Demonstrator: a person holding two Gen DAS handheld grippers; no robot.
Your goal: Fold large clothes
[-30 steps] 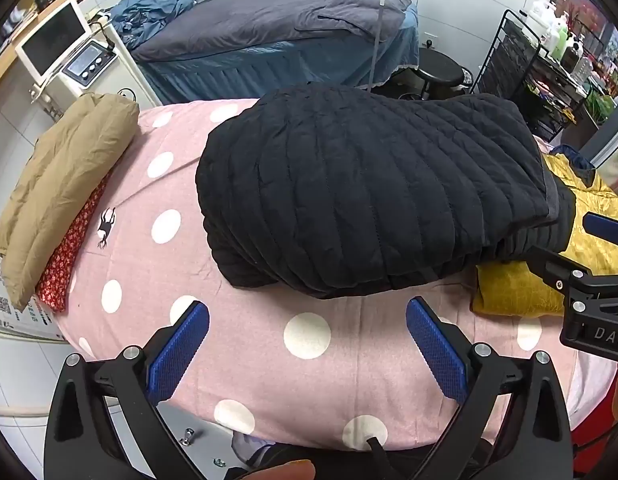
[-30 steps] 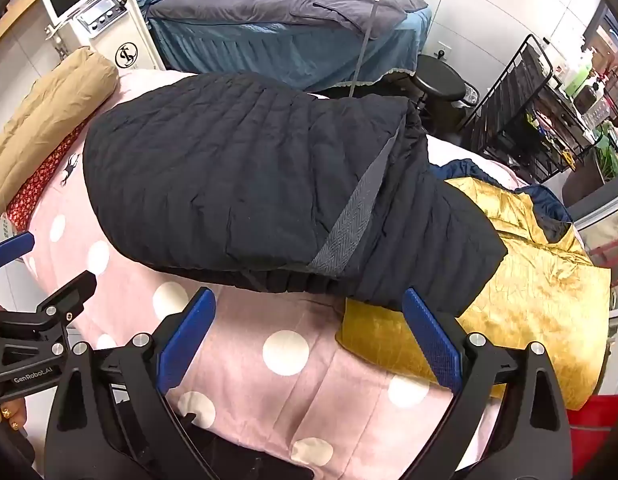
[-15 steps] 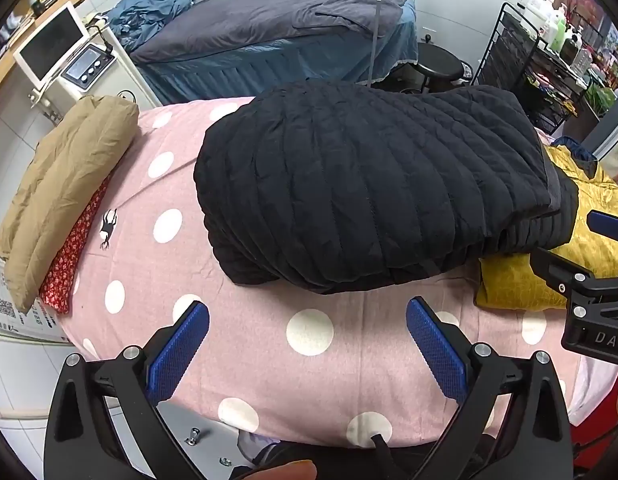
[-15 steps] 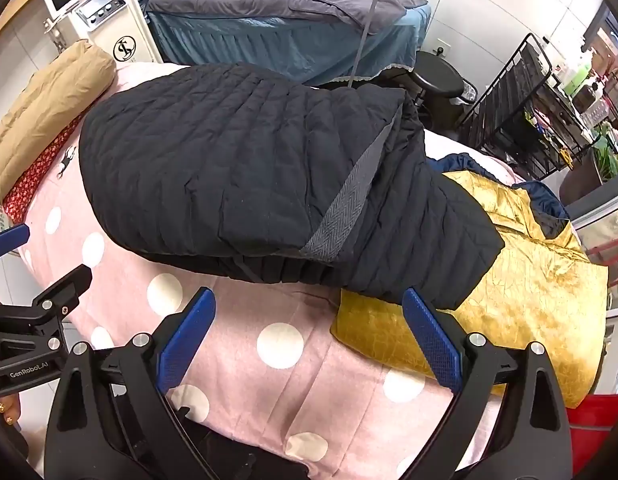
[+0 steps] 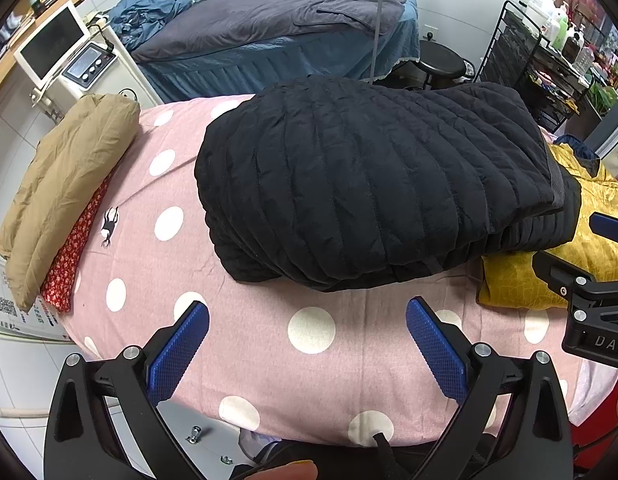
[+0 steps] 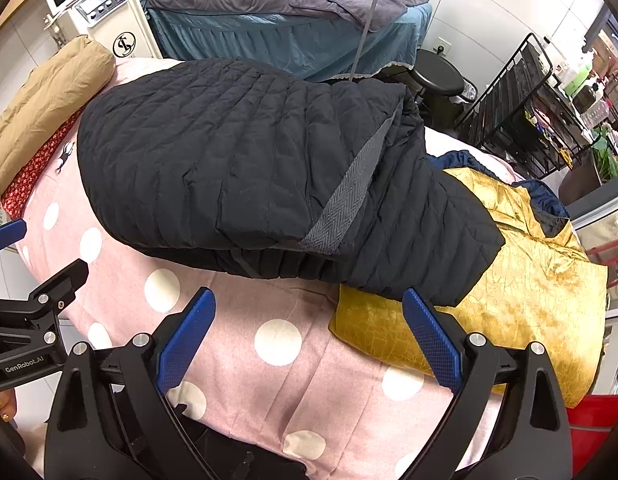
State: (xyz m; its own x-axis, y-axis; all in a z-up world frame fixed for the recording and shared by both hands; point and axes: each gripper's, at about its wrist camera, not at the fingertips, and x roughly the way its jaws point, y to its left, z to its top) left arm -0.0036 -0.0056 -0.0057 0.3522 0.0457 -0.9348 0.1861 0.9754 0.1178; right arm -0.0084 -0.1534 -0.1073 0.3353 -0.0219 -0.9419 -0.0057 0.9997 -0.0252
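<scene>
A black quilted jacket (image 5: 369, 184) lies folded into a thick bundle on the pink polka-dot bed cover (image 5: 269, 328). In the right wrist view the same jacket (image 6: 245, 168) shows a grey herringbone tape (image 6: 349, 196) along one edge and overlaps a yellow-gold garment (image 6: 529, 280). My left gripper (image 5: 307, 320) hovers open over the cover, just short of the jacket's near edge. My right gripper (image 6: 309, 312) is open too, near the jacket's lower right corner. Nothing sits between either pair of blue pads.
A folded tan coat (image 5: 65, 188) lies on a red patterned cloth (image 5: 73, 248) at the left edge. The yellow-gold garment (image 5: 581, 232) lies on the right. Behind stand a blue-skirted treatment bed (image 5: 269, 36), a white machine (image 5: 77, 64), a black stool (image 5: 443, 64) and a wire rack (image 5: 549, 64).
Both grippers have drawn back slightly toward the near edge of the bed, still open. The jacket has stayed in place.
</scene>
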